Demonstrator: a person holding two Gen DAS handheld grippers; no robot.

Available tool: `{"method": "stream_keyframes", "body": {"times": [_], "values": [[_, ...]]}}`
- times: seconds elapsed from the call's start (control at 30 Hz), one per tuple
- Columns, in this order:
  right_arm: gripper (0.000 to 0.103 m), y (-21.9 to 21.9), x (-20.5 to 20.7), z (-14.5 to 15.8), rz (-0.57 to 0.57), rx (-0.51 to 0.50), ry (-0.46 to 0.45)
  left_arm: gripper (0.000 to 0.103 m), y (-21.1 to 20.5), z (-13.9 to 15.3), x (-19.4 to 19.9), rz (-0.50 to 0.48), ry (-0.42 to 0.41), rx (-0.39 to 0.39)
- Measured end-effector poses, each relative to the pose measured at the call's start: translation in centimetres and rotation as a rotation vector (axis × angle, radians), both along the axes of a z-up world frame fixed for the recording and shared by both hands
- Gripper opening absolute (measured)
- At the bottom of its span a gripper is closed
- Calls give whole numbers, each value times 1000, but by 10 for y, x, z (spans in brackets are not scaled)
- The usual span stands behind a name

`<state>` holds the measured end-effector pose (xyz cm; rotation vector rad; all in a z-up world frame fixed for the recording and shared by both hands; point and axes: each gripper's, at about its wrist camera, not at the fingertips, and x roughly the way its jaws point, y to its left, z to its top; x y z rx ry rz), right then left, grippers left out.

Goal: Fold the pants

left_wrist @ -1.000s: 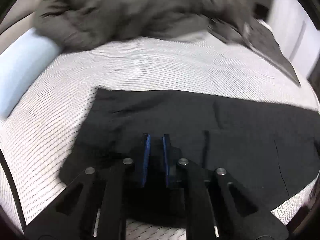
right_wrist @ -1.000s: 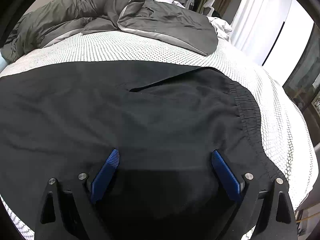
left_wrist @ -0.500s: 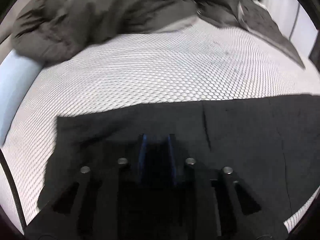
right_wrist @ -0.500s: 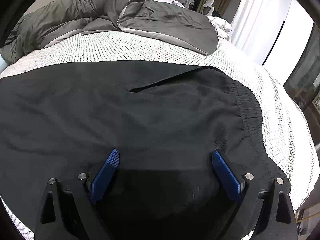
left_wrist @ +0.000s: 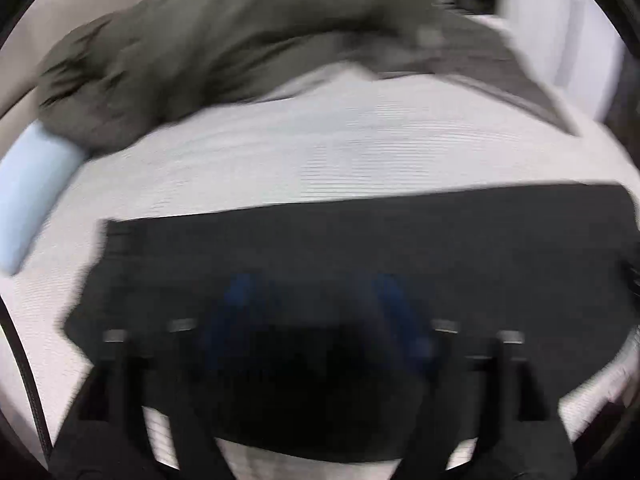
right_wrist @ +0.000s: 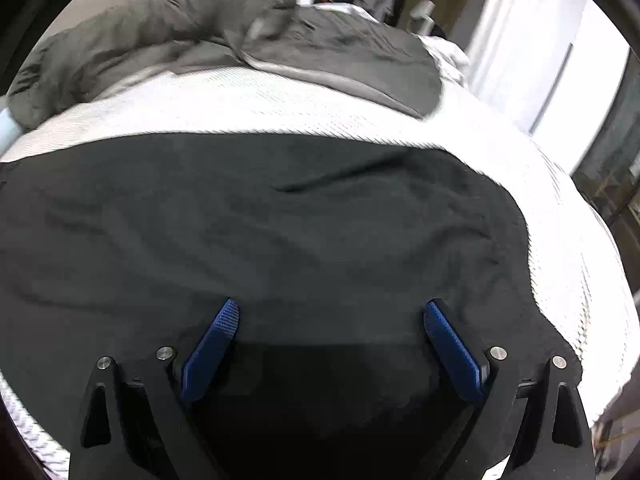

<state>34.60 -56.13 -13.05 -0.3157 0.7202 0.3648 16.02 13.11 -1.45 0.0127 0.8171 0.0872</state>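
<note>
White mattress (right_wrist: 280, 108) under flat, faintly creased black pants (right_wrist: 280, 240)

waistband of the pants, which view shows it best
The right wrist view. The gathered waistband of the pants curves down the right side against the white bed, fairly sharp. The left wrist view is motion-blurred and shows only the pants' leg end; no waistband can be made out there.

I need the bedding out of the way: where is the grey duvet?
The grey duvet lies bunched at the far side of the bed in both views, beyond the black pants.
</note>
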Motion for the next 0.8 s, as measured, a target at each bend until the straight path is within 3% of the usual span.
{"method": "stream_keyframes", "body": {"times": [0.07, 0.2, 0.33, 0.4, 0.53, 0.63, 0.73, 0.8], "values": [[95, 16, -14, 4, 78, 0, -19, 89, -55, -7, -6, -94, -29, -32], [95, 45, -40, -1, 264, 1, 3, 92, -155, -34, -7, -321, 5, -80], [95, 27, -43, -7, 287, -53, 1, 93, -229, -65, -16, -484, 53, 14], [95, -12, -31, -7, 169, -70, -14, 96, -232, -73, -15, -475, 50, 31], [95, -97, -4, -11, -209, -139, -57, 102, -226, -79, -11, -448, 69, -52], [100, -123, 4, -17, -238, -12, 8, 102, -214, -81, -8, -452, 60, -37], [100, -107, -1, -9, -246, -89, -49, 102, -194, -77, 3, -449, 59, -41], [100, -98, -10, 3, -225, -80, -91, 102, -188, -67, 0, -437, 55, -42]]}}
